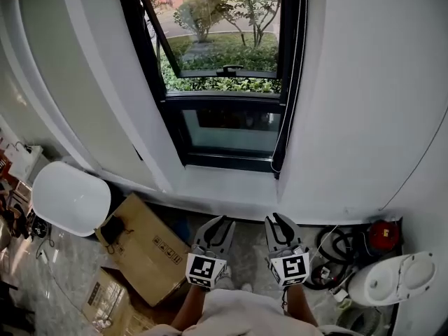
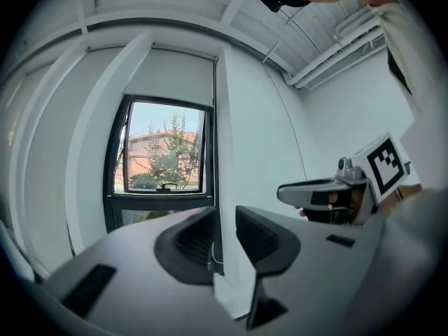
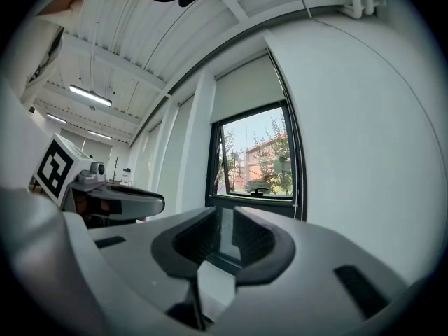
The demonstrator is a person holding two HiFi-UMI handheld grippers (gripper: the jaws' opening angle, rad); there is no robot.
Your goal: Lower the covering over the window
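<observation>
A white wall (image 1: 364, 82) fills most of the head view, and set into it is a black-framed window (image 1: 224, 47) with trees and a lawn beyond the glass. Its upper sash has a dark handle at the bottom edge, and a smaller fixed pane sits below it. The covering, a pale roller blind (image 2: 170, 75), is drawn up high. It spans only the top of the opening, its lower edge level with the top of the glass, so the whole pane is bare. Down the window's right side hangs a dark line (image 1: 290, 103), probably the blind's pull cord, though it is too thin to tell for sure.

On the floor (image 1: 63, 271) under the sill lies a flattened cardboard box (image 1: 150, 247), with a white rounded shell (image 1: 70, 196) beside it at the left. At the right stand a white appliance (image 1: 392, 278), a coil of black cables (image 1: 336, 247) and a small red object (image 1: 383, 235).

The left tongs (image 1: 222, 222) and the right tongs (image 1: 276, 219) are held side by side, low and well short of the window, both pointing level at it. In each gripper view the jaws stand a little apart with nothing between them, and only the far window shows through the gap.
</observation>
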